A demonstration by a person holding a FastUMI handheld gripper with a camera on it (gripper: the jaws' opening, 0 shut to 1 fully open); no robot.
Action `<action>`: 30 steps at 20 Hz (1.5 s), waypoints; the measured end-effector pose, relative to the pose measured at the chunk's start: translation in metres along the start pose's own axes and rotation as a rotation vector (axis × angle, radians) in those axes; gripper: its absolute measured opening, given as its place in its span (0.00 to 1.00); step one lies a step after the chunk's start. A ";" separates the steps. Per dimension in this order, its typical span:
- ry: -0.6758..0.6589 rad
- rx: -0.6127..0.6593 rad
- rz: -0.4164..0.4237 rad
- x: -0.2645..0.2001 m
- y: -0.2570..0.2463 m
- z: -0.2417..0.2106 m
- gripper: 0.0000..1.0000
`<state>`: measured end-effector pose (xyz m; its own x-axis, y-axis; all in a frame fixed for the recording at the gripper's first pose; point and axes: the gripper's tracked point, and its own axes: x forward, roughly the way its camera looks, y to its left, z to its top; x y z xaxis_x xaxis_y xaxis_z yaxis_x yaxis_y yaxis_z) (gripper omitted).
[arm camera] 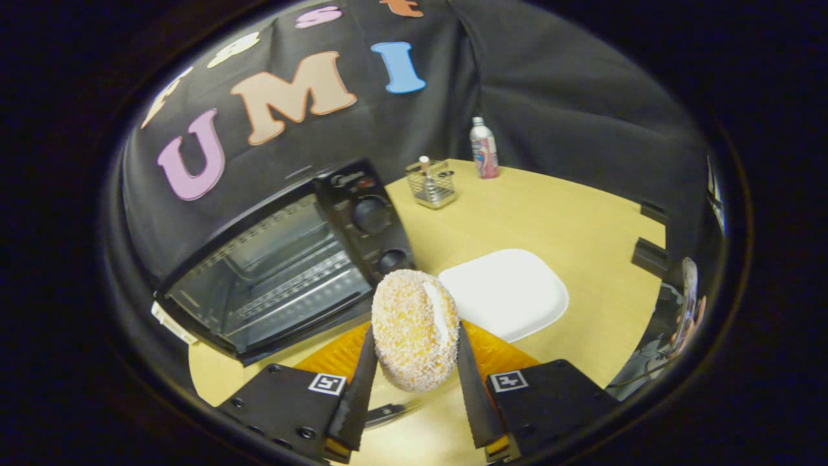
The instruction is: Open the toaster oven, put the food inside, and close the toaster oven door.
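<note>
The gripper fingers clamp a round, sugar-crusted, cream-filled doughnut at lower centre, above the pale wooden tabletop. Left of it, the black toaster oven stands open; right, a white square plate.

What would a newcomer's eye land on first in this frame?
The round, sugar-crusted, cream-filled pastry, clamped between the gripper fingers. Just beyond it to the left stands the black toaster oven, door open, wire rack showing. A white square plate lies on the pale wooden table.
</note>
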<state>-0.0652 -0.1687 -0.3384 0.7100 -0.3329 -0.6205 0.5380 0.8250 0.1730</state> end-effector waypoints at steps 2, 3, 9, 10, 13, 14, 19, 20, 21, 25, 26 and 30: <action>-0.007 -0.045 0.069 -0.001 0.035 -0.001 0.66; -0.008 -0.060 0.094 0.003 0.048 -0.002 0.66; 0.013 -0.107 0.197 0.044 0.114 0.007 0.67; 0.017 -0.113 0.203 0.051 0.120 0.008 0.67; 0.014 -0.153 0.219 0.070 0.132 0.012 0.68; 0.010 -0.173 0.219 0.076 0.133 0.014 0.68; -0.021 -0.203 0.243 0.096 0.144 0.024 0.69; -0.025 -0.213 0.238 0.100 0.143 0.026 0.70; -0.029 -0.224 0.238 0.102 0.144 0.026 0.70; -0.043 -0.241 0.246 0.107 0.145 0.027 0.73; -0.040 -0.247 0.244 0.109 0.144 0.026 0.74; -0.058 -0.297 0.247 0.099 0.141 0.025 0.95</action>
<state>0.0924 -0.0962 -0.3562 0.8308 -0.1256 -0.5422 0.1986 0.9770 0.0781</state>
